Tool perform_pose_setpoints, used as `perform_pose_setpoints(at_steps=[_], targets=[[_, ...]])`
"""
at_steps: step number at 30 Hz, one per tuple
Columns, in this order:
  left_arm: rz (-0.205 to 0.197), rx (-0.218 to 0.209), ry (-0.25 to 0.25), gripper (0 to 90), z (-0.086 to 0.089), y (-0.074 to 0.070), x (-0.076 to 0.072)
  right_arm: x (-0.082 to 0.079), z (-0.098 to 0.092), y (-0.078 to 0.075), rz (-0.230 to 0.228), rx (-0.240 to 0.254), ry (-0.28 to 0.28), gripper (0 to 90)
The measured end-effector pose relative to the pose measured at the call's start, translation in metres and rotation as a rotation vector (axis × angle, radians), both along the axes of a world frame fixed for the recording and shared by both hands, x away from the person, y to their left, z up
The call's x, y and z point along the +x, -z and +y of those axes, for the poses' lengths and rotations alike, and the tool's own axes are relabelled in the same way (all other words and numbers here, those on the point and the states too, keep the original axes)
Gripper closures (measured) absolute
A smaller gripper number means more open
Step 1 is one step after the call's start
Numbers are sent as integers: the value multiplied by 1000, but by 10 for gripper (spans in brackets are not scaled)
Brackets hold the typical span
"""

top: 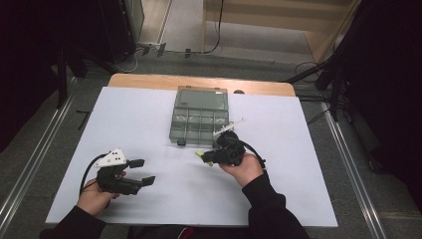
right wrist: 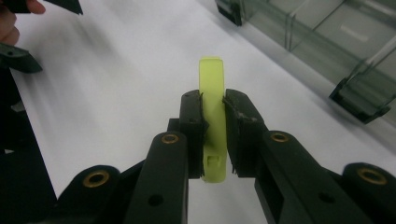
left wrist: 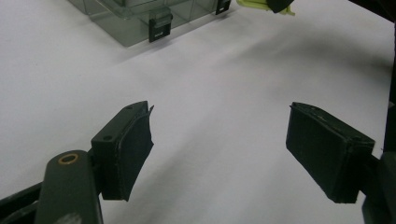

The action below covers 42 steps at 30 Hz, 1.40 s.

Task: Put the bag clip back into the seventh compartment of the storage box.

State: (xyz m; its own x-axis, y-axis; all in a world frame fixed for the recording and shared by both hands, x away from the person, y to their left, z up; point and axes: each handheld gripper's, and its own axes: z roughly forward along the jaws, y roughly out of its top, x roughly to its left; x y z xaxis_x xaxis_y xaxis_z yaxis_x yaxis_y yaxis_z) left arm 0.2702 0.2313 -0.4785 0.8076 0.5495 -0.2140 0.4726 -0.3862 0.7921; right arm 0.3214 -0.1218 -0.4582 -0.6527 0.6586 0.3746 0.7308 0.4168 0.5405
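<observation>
A clear plastic compartment box (top: 201, 117) stands open at the middle back of the white table sheet (top: 149, 119), its lid tilted up behind it. My right gripper (top: 209, 156) hovers just in front of the box, shut on a small yellow-green clip (right wrist: 212, 112); the clip (top: 201, 154) sticks out past the jaws, which press its two sides. In the left gripper view the clip (left wrist: 261, 4) and the box front (left wrist: 140, 23) lie far ahead. My left gripper (top: 141, 172) is low at the front left, open, its pads (left wrist: 133, 149) wide apart over bare sheet.
The box's black latches (left wrist: 159, 29) face me. The wooden table edge (top: 199, 82) runs behind the box. Metal rails (top: 35, 154) flank the table on the floor, and cables (top: 219, 35) lie beyond it. A white stick-like part (top: 228, 128) rests by the box's right front corner.
</observation>
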Motion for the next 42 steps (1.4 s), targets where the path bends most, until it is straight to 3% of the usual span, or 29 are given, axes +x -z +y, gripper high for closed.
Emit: perform_pose_setpoints(at_steps=[42], targets=[[3,-1,-5,219,1,1,2,51,-7,-20,-6,-16,92,790]])
